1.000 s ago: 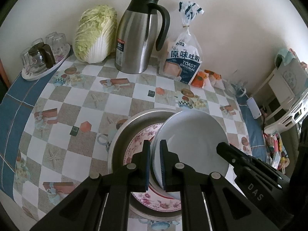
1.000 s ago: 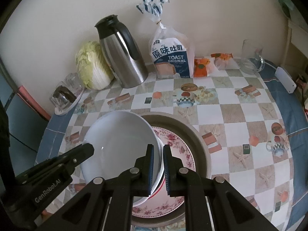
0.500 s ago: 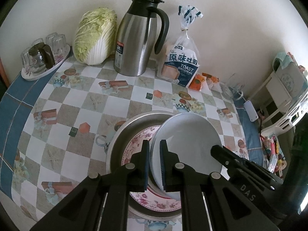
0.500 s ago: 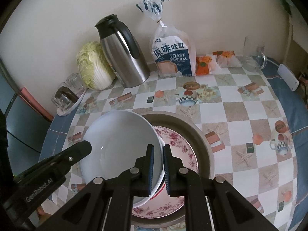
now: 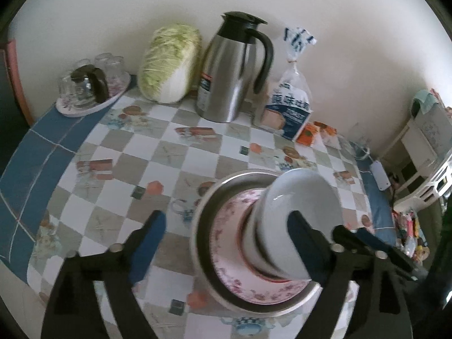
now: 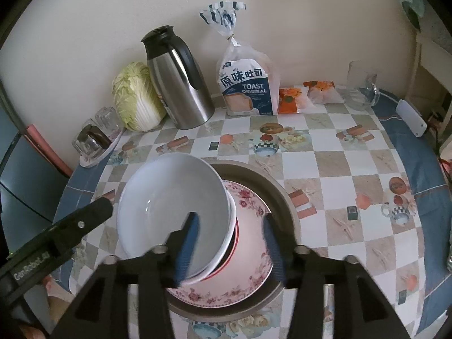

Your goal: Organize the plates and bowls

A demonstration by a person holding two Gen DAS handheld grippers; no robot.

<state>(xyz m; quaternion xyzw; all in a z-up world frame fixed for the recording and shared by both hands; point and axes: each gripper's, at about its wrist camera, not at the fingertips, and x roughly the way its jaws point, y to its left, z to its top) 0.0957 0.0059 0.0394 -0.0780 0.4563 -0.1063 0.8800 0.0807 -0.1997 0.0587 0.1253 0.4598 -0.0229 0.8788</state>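
Note:
A white bowl (image 5: 299, 214) (image 6: 175, 197) sits on top of a stack of bowls on a pink floral plate (image 5: 234, 276) (image 6: 248, 257), which lies in a metal pan (image 5: 203, 217) (image 6: 282, 197). My left gripper (image 5: 226, 245) is open, its jaws spread wide to either side of the stack's left rim. My right gripper (image 6: 231, 240) is open, its jaws astride the white bowl's right rim. Neither holds anything.
On the checkered tablecloth stand a steel thermos jug (image 5: 231, 73) (image 6: 178, 82), a cabbage (image 5: 169, 62), a toast bag (image 6: 245, 84), a tray of glasses (image 5: 90, 90), orange packets (image 6: 293, 99) and a glass jug (image 6: 361, 87) at the back.
Both grippers were shut on the white bowl's rim; now both have opened and let it go. The bowl rests on the stack.

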